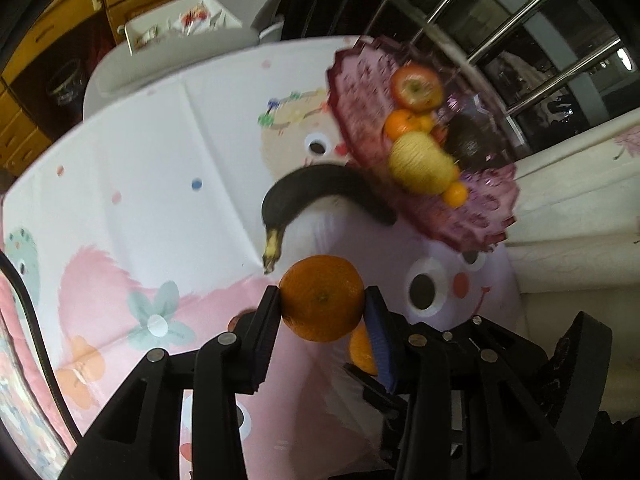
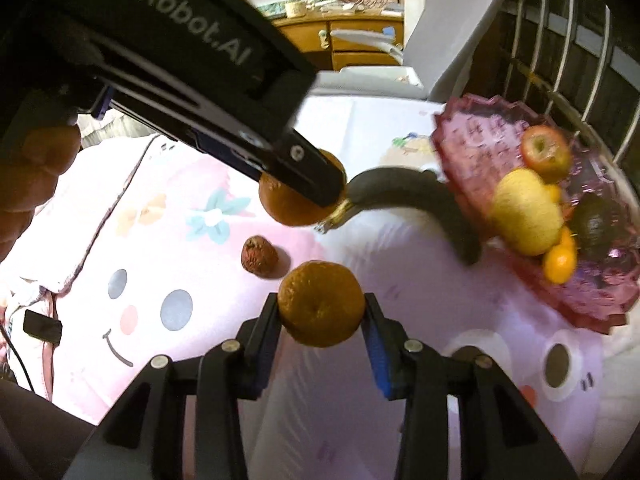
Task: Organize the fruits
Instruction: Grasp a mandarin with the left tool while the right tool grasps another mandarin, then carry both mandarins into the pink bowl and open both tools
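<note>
— Looking down my right wrist, I see a small dark red fruit [image 2: 259,258] on the cloth [image 2: 168,220] that the left view does not show clearly. My left gripper [image 2: 304,184] also crosses that picture, with its own orange [image 2: 286,204].

— And the left wrist?

— It gives the cabinet [image 1: 52,40] and the window bars [image 1: 520,36] more fully, and my right gripper's orange [image 1: 362,350] peeks out behind my left finger [image 1: 380,336].

— What do the grippers hold?

— Each is clamped on an orange. The left gripper [image 1: 322,300] pinches one [image 1: 322,298] by its sides, jaws narrowed to its width. The right gripper [image 2: 322,304] does the same with another [image 2: 321,304]. Both oranges hang clear above the cloth.

— The rest of the fruit?

— A blackened banana [image 1: 320,192] lies beside the pink bowl [image 1: 480,216], its far end against the rim. In the bowl sit an apple [image 1: 416,88], a yellow fruit [image 1: 420,164], small oranges [image 1: 404,122] and a dark fruit [image 1: 468,142].

— Surface?

— A cartoon-printed cloth with faces and flowers, a grey chair [image 2: 452,32] behind.
</note>
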`<move>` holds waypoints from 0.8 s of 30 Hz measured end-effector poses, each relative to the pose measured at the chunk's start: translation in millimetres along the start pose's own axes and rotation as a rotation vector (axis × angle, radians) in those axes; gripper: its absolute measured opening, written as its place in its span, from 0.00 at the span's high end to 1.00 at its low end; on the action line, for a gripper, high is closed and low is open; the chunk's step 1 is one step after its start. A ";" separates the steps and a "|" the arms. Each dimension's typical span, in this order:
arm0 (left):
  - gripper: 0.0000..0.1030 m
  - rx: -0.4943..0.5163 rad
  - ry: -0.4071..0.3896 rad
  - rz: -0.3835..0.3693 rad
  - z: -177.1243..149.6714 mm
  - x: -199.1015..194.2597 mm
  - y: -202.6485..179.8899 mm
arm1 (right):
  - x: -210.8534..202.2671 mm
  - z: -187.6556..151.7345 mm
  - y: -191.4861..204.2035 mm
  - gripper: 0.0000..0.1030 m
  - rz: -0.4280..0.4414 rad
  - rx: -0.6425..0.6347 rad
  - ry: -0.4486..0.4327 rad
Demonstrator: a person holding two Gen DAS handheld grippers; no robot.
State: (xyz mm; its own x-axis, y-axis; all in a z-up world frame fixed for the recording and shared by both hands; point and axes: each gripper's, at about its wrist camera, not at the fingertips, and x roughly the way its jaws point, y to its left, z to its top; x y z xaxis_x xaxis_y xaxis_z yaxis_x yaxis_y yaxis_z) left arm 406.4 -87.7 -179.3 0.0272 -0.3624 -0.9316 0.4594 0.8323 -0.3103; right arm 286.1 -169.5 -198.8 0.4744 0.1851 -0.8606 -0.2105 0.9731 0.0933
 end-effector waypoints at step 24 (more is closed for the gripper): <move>0.60 0.113 -0.171 -0.110 56.8 -1.7 -80.1 | -71.7 12.6 -141.6 0.61 -0.127 0.342 -0.081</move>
State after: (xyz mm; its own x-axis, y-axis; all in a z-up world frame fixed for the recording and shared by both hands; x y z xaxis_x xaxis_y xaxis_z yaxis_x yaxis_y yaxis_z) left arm 419.9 -177.5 -142.2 0.1169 -0.5218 -0.8450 0.5640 0.7352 -0.3760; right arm 292.7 -318.8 -144.0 0.5470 0.0564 -0.8352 0.1463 0.9759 0.1618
